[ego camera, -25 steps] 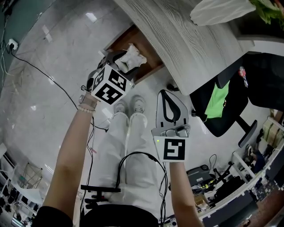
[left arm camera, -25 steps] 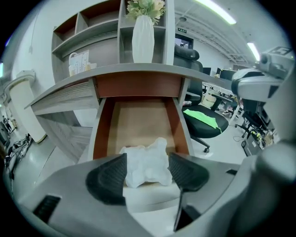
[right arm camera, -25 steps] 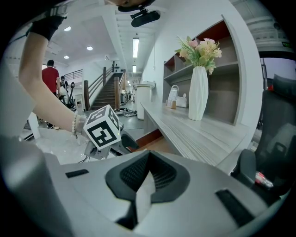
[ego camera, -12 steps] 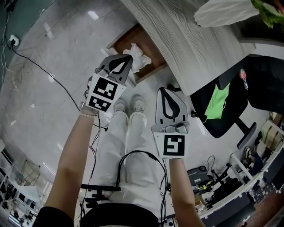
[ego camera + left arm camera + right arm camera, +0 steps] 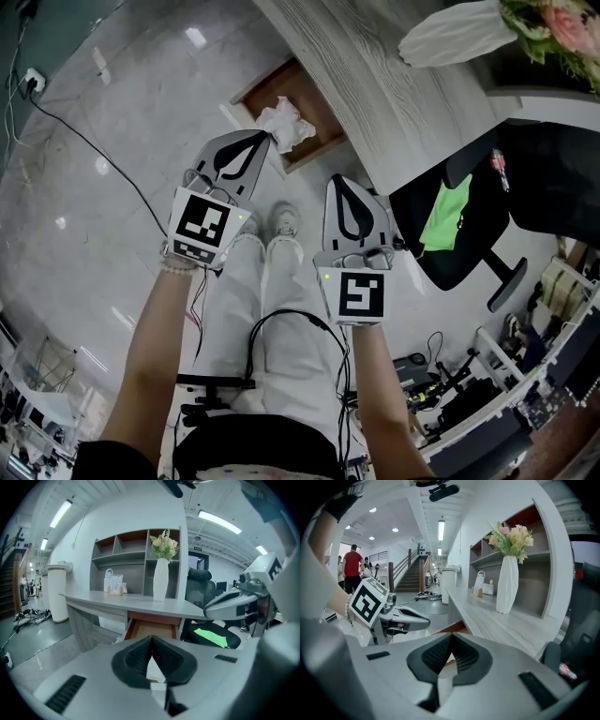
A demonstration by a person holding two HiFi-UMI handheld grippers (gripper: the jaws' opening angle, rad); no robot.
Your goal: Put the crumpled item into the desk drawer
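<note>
The crumpled white item (image 5: 287, 123) lies inside the open brown desk drawer (image 5: 281, 89), under the edge of the grey wood desk (image 5: 375, 84). My left gripper (image 5: 265, 138) hangs just in front of the drawer, jaws shut with nothing between them; its tip sits next to the item in the head view. The left gripper view looks over the shut jaws (image 5: 151, 637) into the drawer (image 5: 152, 630); the item is hidden there. My right gripper (image 5: 337, 179) hovers lower right, near the desk edge, also shut and empty (image 5: 451, 637).
A white vase with flowers (image 5: 450, 33) stands on the desk. A black office chair with a green cloth (image 5: 448, 220) sits to the right. Cables (image 5: 94, 141) run across the shiny floor at left. The person's legs in white trousers (image 5: 272, 291) are below the grippers.
The left gripper stood open around the crumpled item over the drawer; it has let go, shut, and pulled back toward me. The item now rests in the drawer. The right gripper barely moved.
</note>
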